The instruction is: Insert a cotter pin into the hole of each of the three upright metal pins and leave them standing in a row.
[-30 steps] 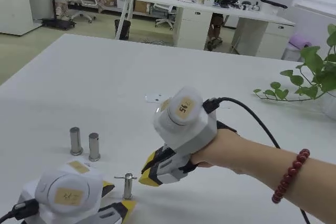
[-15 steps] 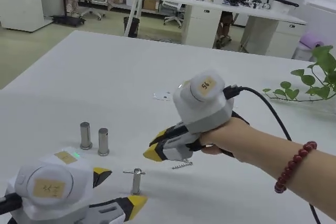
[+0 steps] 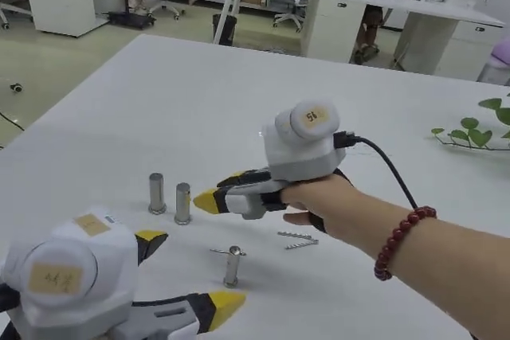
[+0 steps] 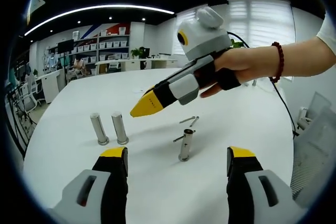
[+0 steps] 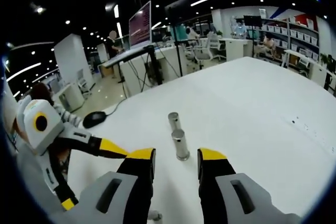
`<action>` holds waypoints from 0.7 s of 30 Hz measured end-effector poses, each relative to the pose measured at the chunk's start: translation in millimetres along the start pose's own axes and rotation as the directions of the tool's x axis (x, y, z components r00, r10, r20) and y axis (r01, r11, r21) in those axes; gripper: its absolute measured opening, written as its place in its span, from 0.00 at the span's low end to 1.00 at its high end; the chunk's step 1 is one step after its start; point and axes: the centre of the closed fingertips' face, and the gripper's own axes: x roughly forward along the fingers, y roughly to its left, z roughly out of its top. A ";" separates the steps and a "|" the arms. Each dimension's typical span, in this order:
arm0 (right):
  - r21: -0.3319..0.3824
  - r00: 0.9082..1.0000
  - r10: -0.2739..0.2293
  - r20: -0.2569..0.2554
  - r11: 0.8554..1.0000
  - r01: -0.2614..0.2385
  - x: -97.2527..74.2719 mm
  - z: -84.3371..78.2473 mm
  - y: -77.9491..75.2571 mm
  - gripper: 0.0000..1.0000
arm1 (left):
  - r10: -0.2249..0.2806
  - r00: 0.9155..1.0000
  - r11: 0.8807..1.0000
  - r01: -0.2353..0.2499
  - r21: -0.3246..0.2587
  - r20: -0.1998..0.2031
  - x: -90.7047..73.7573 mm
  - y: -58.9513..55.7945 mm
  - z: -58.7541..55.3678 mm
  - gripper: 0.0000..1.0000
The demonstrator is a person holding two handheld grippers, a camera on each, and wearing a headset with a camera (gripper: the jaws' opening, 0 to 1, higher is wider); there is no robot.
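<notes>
White counter (image 3: 335,69), head view: the right tool (image 3: 205,201), jaws nearly together with nothing visible in them, points at two bare metal pins (image 3: 182,202) standing side by side. A third metal pin (image 3: 232,267), cotter pin already through its head, stands apart, nearer the person. Two loose cotter pins (image 3: 296,238) lie flat beneath the wrist. The left tool (image 3: 187,272) hangs released, jaws wide and empty.

Left gripper view: the third metal pin (image 4: 185,144) rises ahead between the spread jaws, touching neither. A careless closing or nudge would likely topple it.

Right gripper view: the two bare metal pins (image 5: 180,144) stand just beyond a narrow gap between the jaws. They stand so close together that gripping one risks knocking over the other. Bare counter stretches well beyond them, its far edges distant, leaving ample room to work.
</notes>
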 end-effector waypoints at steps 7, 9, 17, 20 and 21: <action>0.038 0.999 0.010 0.041 0.999 -0.011 22.9 -1.8 -4.4 0.34 | 0.018 0.999 1.000 -0.017 -0.026 0.040 -6.1 9.0 5.4 0.84; 0.048 0.998 0.015 0.058 0.999 -0.018 28.7 -0.8 -4.8 0.34 | 0.021 0.999 0.999 -0.020 -0.028 0.044 -6.5 10.5 5.2 0.86; 0.051 0.997 0.025 0.076 0.998 -0.029 45.9 -2.9 -4.8 0.29 | 0.008 0.999 1.000 -0.008 -0.008 0.043 -8.7 12.1 5.0 0.91; 0.050 0.996 0.024 0.083 0.998 -0.028 49.0 -2.5 -5.5 0.25 | 0.002 0.999 1.000 -0.002 -0.014 0.033 -10.1 10.6 3.0 0.91; 0.052 0.996 0.021 0.086 0.998 -0.025 49.6 -2.3 -6.3 0.25 | 0.001 1.000 1.000 0.000 -0.022 0.030 -11.0 9.9 2.1 0.91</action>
